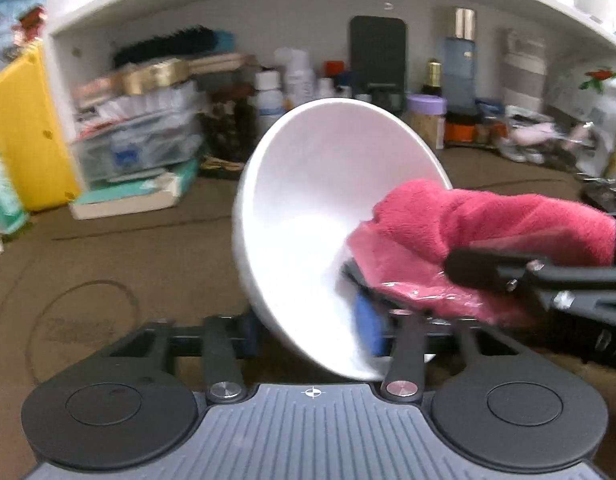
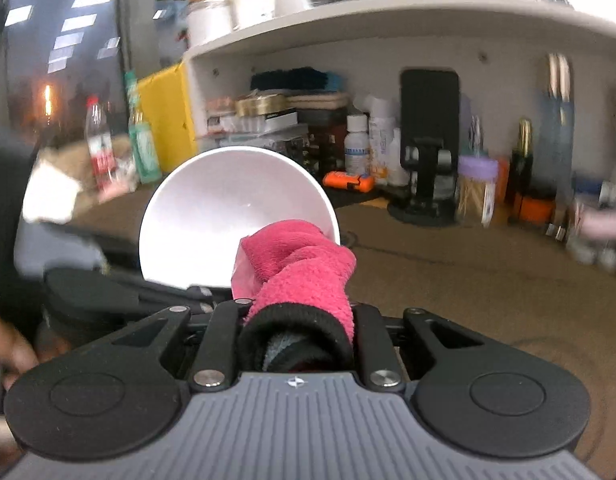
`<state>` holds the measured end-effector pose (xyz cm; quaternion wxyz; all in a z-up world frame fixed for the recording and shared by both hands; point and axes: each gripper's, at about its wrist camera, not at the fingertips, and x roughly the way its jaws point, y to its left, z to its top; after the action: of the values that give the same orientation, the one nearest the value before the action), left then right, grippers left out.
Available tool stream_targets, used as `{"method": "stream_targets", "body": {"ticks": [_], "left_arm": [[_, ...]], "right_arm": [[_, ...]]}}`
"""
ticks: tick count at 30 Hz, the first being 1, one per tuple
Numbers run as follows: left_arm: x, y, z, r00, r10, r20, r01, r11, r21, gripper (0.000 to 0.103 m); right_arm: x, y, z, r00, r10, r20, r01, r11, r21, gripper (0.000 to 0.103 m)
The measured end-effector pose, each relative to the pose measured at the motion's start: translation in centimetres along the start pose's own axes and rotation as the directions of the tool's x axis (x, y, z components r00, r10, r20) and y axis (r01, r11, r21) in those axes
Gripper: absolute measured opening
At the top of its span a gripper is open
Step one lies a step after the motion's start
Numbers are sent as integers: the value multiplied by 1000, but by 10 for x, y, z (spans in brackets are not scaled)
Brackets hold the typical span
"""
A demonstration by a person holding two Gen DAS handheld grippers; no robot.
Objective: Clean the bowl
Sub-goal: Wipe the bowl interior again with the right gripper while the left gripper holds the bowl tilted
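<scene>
A white bowl (image 1: 308, 200) hangs tilted above the brown tabletop, its hollow turned toward the right. My left gripper (image 1: 308, 328) is shut on its lower rim, one blue pad (image 1: 368, 320) inside the bowl and the other outside. A pink fluffy cloth (image 1: 468, 220) reaches into the bowl from the right and touches the inner wall. My right gripper (image 1: 488, 268) is shut on that cloth. In the right wrist view the cloth (image 2: 304, 268) is bunched between the right gripper's fingers (image 2: 300, 308), and its tip rests against the bowl (image 2: 212, 216).
A white shelf unit (image 1: 268, 4) at the back is crowded with bottles, boxes and a dark phone stand (image 2: 428, 160). A yellow box (image 1: 24, 132) stands at the left. A hand (image 2: 12, 344) shows at the lower left of the right wrist view. The brown tabletop (image 1: 128, 248) lies below.
</scene>
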<state>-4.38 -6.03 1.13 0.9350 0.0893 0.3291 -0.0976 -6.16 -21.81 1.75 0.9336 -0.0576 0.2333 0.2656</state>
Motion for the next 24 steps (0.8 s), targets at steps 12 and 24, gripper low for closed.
{"method": "stream_targets", "body": {"ticks": [12,24], "left_arm": [[-1,2,5,995,-75,-59,85,978,190,33],[2,27,25,999,0,-49,11,977,212,36]], "right_arm": [[9,54,50,986,71,148,-8,920,-392,17],[-18,32,11,992,112,53,-91,951,-294,17]]}}
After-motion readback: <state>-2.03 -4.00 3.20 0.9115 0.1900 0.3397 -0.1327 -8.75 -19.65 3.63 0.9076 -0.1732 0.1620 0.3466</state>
